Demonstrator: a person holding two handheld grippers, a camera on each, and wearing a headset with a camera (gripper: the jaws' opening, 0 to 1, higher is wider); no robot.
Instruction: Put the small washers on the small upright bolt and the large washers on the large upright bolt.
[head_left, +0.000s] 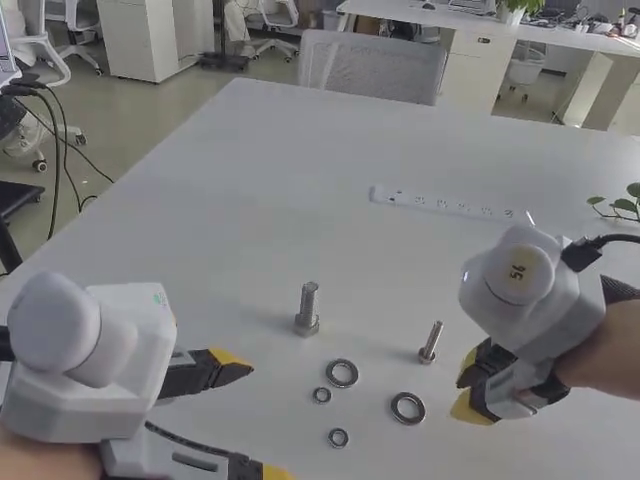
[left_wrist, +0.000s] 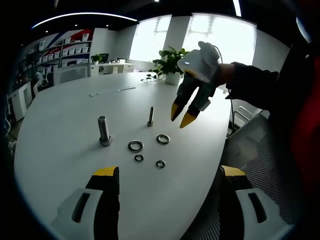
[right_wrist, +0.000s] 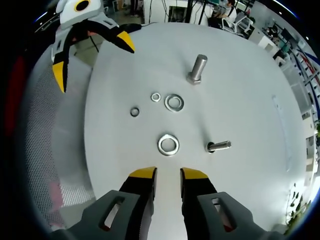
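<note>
A large upright bolt (head_left: 307, 308) (left_wrist: 103, 131) (right_wrist: 196, 69) and a small upright bolt (head_left: 431, 342) (left_wrist: 150, 116) (right_wrist: 218, 146) stand on the white table (head_left: 300, 180). In front of them lie two large washers (head_left: 342, 373) (head_left: 407, 408) and two small washers (head_left: 321, 395) (head_left: 338, 437), all flat and bare. My left gripper (head_left: 255, 420) (left_wrist: 169, 172) (right_wrist: 92, 60) hovers at the near left, wide open and empty. At the right of the washers my right gripper (head_left: 468, 387) (right_wrist: 168, 174) (left_wrist: 181, 116) hangs just above the table, open by a narrow gap, holding nothing.
A white power strip (head_left: 450, 203) lies further back on the table. A grey chair (head_left: 370, 62) stands at the far edge. A potted plant (head_left: 620, 205) (left_wrist: 170, 62) sits at the right. The table's near edge runs just below the washers.
</note>
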